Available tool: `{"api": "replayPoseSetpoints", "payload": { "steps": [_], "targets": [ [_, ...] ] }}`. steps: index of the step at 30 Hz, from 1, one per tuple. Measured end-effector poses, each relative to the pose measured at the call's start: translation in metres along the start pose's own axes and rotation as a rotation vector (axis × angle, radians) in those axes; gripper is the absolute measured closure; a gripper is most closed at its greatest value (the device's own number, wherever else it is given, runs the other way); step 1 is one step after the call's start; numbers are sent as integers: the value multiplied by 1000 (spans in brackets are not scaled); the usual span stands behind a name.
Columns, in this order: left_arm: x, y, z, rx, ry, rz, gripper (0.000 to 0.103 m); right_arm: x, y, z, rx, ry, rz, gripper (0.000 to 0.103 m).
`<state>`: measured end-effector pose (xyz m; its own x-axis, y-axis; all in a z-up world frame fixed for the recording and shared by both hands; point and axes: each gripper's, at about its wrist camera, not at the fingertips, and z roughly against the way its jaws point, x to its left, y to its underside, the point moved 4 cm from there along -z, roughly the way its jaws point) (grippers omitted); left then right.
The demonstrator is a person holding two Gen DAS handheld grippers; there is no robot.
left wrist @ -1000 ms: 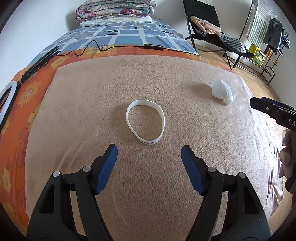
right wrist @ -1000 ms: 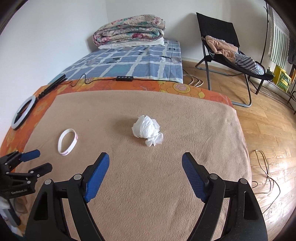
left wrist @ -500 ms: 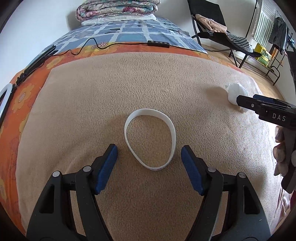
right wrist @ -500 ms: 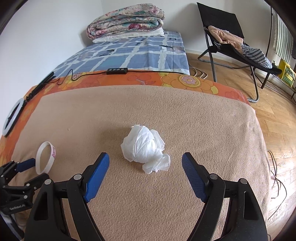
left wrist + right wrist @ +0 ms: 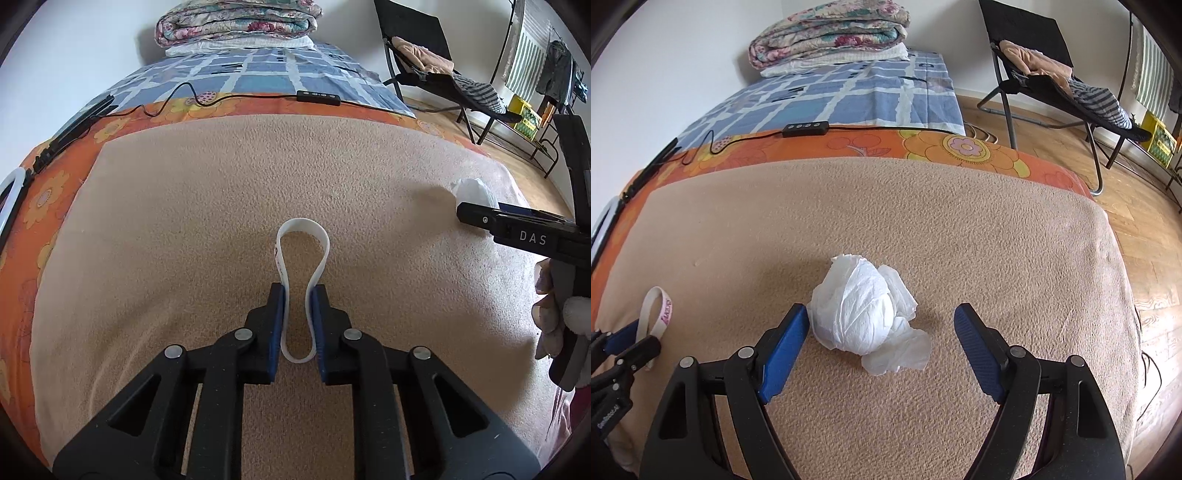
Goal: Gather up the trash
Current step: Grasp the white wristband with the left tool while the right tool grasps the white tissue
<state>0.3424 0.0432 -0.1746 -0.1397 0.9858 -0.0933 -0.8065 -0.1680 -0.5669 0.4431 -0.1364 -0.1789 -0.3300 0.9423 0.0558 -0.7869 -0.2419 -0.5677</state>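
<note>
A white rubber wristband (image 5: 302, 258) lies on the tan blanket (image 5: 184, 229). My left gripper (image 5: 297, 295) is shut on it and squeezes it into a narrow loop. The wristband also shows in the right wrist view (image 5: 659, 308), held by the left gripper (image 5: 624, 343). A crumpled white tissue (image 5: 864, 317) lies on the blanket between the open jaws of my right gripper (image 5: 882, 321); the left finger (image 5: 785, 347) touches it. In the left wrist view the tissue (image 5: 472, 190) sits just behind the right gripper (image 5: 480, 218).
An orange flowered sheet (image 5: 923, 147) and a blue checked sheet (image 5: 849, 96) lie beyond the blanket, with a black cable and remote (image 5: 805, 129) across them. Folded quilts (image 5: 827, 37) are stacked at the wall. A black chair with clothes (image 5: 1052, 66) stands on the wooden floor at right.
My left gripper moved forward and closed on the wristband, pinching it narrow. My right gripper moved forward until the tissue sat between its open jaws.
</note>
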Motion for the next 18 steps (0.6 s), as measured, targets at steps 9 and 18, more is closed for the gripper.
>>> {"api": "replayPoseSetpoints", "payload": {
  "steps": [9, 18],
  "targets": [
    [0, 0, 7, -19, 5, -5, 98, 3, 2, -2, 10, -31, -16, 67],
    [1, -1, 29, -46, 13, -1, 98, 0, 1, 16, -37, -38, -32, 77]
  ]
}}
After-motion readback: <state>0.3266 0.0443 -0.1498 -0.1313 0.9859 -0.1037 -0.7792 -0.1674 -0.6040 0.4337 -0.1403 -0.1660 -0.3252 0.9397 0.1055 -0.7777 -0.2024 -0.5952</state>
